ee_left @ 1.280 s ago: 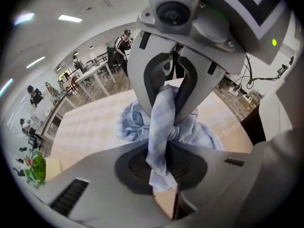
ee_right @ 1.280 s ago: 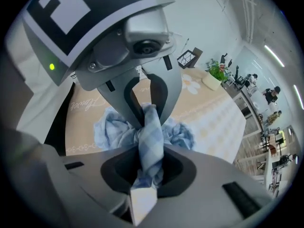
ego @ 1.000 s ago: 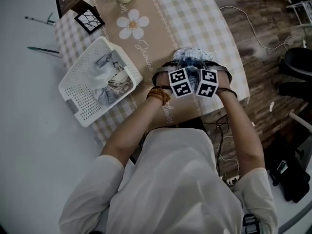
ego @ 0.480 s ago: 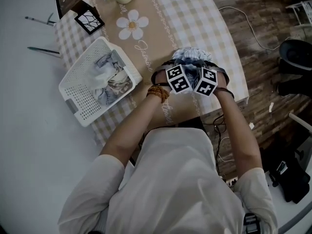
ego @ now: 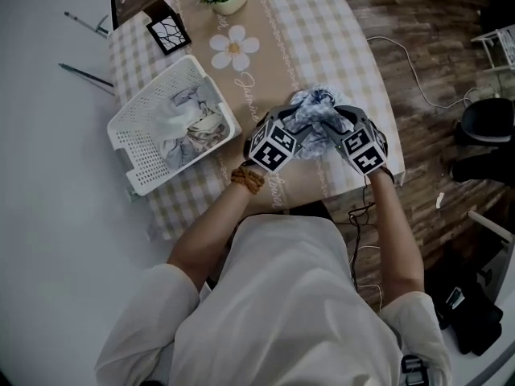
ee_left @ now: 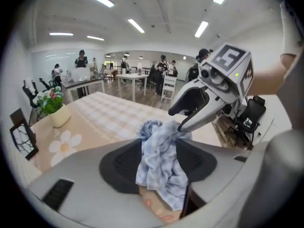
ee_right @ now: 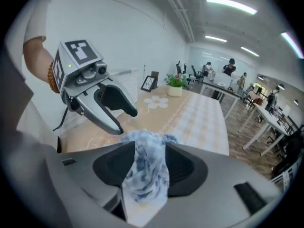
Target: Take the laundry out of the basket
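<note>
Right, my left claw (ee_left: 159, 163) and right claw (ee_right: 145, 167) are both opening, with the blue-and-white cloth (ego: 314, 107) slack between their jaws, low over the bench (ego: 322, 22). The remaining laundry (ego: 189, 123) sits in the white basket (ego: 141, 158) off to my left, nearer the left claw.

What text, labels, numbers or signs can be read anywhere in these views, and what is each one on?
No text here reads clearly.
Cursive script on the beige daisy-print fabric table runner: too small and blurred to read.
Black-and-white square-marker cubes: coded patterns only, no letters.
Small black picture frame: white line design, no words.
</note>
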Action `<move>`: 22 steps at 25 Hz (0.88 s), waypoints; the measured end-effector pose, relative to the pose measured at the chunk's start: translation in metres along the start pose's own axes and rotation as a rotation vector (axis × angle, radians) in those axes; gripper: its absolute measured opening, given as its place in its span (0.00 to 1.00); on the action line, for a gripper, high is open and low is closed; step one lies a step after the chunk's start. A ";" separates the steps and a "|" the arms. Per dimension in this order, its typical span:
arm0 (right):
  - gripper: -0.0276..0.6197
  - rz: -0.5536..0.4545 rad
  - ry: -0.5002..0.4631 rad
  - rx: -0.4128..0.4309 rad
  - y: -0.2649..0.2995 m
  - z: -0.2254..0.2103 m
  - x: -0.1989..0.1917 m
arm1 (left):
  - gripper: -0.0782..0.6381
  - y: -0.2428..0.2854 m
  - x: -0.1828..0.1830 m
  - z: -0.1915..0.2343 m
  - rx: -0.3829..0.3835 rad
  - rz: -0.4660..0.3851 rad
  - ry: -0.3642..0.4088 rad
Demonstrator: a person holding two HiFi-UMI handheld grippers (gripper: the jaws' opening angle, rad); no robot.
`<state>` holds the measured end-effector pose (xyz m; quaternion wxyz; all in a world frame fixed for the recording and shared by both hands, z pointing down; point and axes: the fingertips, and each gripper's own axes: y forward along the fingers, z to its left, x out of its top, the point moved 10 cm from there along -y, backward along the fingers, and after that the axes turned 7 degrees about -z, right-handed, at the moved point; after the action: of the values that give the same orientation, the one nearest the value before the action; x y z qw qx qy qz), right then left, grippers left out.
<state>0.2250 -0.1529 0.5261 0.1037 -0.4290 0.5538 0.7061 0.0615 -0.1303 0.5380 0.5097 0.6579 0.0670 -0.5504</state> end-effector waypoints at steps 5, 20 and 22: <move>0.39 -0.255 0.100 -0.039 -0.039 0.017 0.042 | 0.44 -0.056 0.021 -0.013 0.031 -0.269 -0.138; 0.17 -0.710 0.043 0.090 -0.118 0.130 0.183 | 0.15 -0.257 0.053 -0.051 0.298 -0.768 -0.148; 0.16 -0.733 0.036 0.112 -0.125 0.144 0.193 | 0.15 -0.277 0.054 -0.061 0.320 -0.789 -0.163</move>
<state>0.1143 -0.0447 0.3028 0.3636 -0.6048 0.4029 0.5828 -0.0577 0.0200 0.3225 0.1555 0.6070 0.1869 -0.7566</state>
